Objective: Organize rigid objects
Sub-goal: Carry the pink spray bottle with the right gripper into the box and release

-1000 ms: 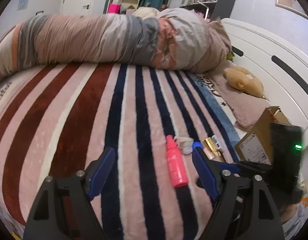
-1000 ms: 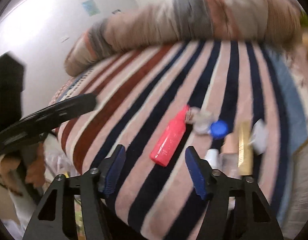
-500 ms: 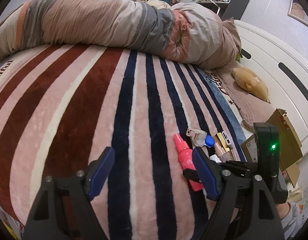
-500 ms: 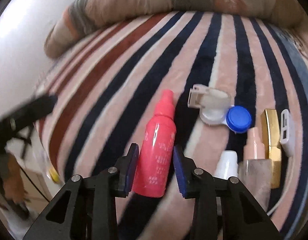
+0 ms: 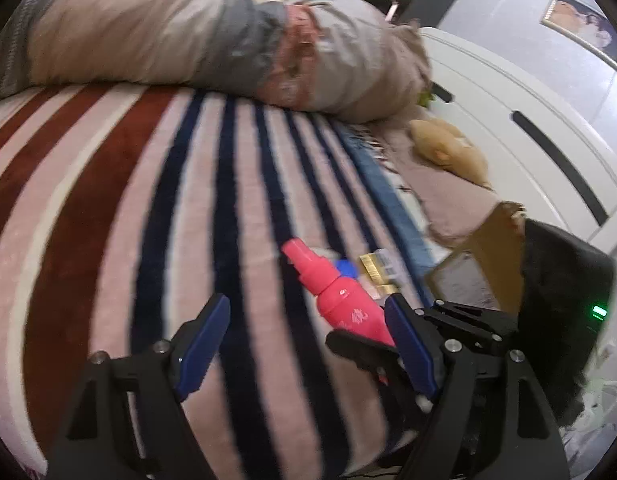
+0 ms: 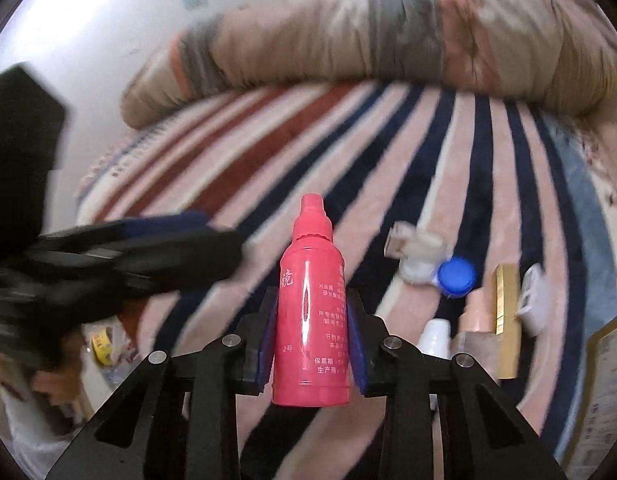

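The right gripper [image 6: 311, 344] now has its blue-padded fingers [image 6: 268, 340] clamped on the pink bottle [image 6: 312, 308], which stands lengthwise between them at the lower centre of the right wrist view, cap pointing up the frame. Half a second ago the bottle lay flat on the striped blanket [image 6: 428, 152] with the fingers only closing around its lower body; now it is raised clear of the blanket, and the blanket's stripes pass behind it. In the left wrist view the same pink bottle [image 5: 340, 296] sits at lower centre-right, tilted with its cap toward the upper left, held by the right gripper [image 5: 372, 344] that reaches in from the right edge.

The left gripper [image 5: 304, 344] holds nothing; its fingers [image 5: 200, 344] stand wide apart at the bottom of its frame, as they did in both earlier frames.

The other small items remain on the blanket at the right of the right wrist view: a clear case [image 6: 416, 256] touching a blue cap [image 6: 456, 278], a gold box [image 6: 506, 312], and a white cap [image 6: 436, 334] near the frame's lower right. A cardboard box [image 5: 484, 264] stands at the right of the left wrist view.
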Action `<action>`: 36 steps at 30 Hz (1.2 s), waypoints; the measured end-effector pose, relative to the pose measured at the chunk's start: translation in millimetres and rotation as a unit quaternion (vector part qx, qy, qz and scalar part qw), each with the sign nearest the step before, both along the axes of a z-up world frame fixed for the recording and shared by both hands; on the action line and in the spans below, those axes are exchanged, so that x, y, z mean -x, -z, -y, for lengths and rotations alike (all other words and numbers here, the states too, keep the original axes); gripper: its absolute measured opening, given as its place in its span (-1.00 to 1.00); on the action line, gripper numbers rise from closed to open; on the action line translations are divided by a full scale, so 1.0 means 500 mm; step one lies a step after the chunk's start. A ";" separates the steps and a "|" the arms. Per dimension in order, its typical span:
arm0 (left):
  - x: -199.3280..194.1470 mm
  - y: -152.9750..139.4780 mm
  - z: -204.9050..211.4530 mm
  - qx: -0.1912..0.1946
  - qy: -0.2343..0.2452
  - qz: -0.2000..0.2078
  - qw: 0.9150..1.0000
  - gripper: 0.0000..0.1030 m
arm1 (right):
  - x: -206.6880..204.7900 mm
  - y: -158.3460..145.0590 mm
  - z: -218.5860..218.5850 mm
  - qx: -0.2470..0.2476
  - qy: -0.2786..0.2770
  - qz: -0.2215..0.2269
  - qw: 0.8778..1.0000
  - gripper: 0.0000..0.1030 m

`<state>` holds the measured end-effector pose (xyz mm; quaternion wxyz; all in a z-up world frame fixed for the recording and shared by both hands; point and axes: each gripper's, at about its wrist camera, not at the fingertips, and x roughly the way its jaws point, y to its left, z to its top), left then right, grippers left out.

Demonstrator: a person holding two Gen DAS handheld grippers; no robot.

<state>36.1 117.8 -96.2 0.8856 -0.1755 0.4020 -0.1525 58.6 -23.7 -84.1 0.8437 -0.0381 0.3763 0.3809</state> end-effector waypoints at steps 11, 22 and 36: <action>0.001 -0.188 0.209 0.018 0.123 0.105 0.987 -0.26 | 0.086 -0.153 0.202 -0.055 0.009 0.112 0.992 -0.49; -0.053 -0.277 0.551 -0.034 0.246 0.126 0.960 -0.33 | 0.083 -0.198 0.524 -0.068 0.138 0.128 0.980 -0.48; -0.138 -0.149 0.697 -0.105 0.264 0.026 0.959 -0.29 | 0.016 -0.085 0.624 0.006 0.206 0.053 0.977 -0.44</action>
